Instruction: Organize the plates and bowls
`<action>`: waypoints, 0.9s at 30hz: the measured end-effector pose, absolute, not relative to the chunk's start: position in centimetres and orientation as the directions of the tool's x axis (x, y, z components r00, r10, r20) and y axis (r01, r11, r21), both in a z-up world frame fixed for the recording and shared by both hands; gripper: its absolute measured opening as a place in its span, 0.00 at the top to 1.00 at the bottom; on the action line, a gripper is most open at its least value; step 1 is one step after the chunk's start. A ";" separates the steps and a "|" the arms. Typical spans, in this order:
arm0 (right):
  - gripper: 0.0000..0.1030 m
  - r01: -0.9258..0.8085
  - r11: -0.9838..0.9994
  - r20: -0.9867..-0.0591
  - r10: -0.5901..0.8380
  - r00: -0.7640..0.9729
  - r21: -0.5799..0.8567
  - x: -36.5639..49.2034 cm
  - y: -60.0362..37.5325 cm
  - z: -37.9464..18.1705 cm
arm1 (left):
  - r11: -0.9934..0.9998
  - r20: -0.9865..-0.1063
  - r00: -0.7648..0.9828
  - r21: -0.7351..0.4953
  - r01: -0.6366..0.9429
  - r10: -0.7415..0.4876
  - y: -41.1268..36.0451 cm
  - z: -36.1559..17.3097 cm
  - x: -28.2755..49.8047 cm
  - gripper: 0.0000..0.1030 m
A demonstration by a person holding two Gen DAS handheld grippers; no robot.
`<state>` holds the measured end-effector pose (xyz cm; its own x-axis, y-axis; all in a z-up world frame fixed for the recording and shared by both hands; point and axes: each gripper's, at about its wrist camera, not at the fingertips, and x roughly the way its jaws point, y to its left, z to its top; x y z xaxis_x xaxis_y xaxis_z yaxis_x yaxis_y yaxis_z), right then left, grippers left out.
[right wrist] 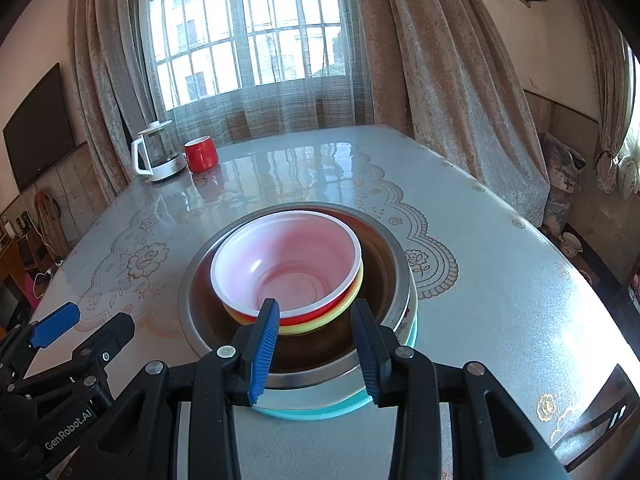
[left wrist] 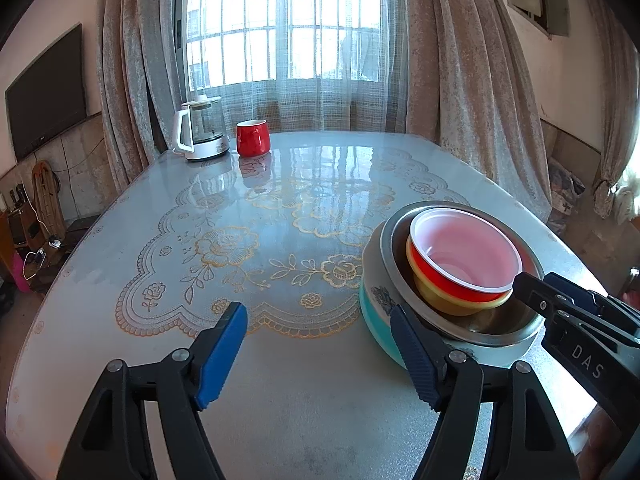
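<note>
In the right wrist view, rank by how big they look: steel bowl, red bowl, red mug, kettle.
Largest to smallest, as seen:
1. steel bowl
2. red bowl, nested inside it
3. kettle and red mug: kettle looks slightly bigger, but both are far across the table, so their true size against the bowls is unsure.
</note>
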<state>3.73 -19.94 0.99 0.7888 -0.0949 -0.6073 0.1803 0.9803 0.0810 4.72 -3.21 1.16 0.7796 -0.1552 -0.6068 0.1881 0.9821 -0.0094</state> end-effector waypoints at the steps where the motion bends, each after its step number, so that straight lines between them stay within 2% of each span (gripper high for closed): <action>1: 0.63 0.180 0.980 -0.607 -0.095 0.789 0.080 3.7 -19.9 1.0 | 0.982 -0.606 0.781 -0.007 0.187 -0.153 -3.2 1.2 4.8 0.27; 27: 0.63 0.181 0.980 -0.599 -0.098 0.795 0.080 3.7 -20.7 1.1 | 0.980 -0.601 0.784 0.002 0.197 -0.157 -4.2 1.5 4.5 0.27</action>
<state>3.67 -20.66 1.15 0.7949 -0.0983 -0.5988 0.1814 0.9801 0.0800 4.49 -4.19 1.51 0.7840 -0.1567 -0.6006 0.1974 0.9803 0.0019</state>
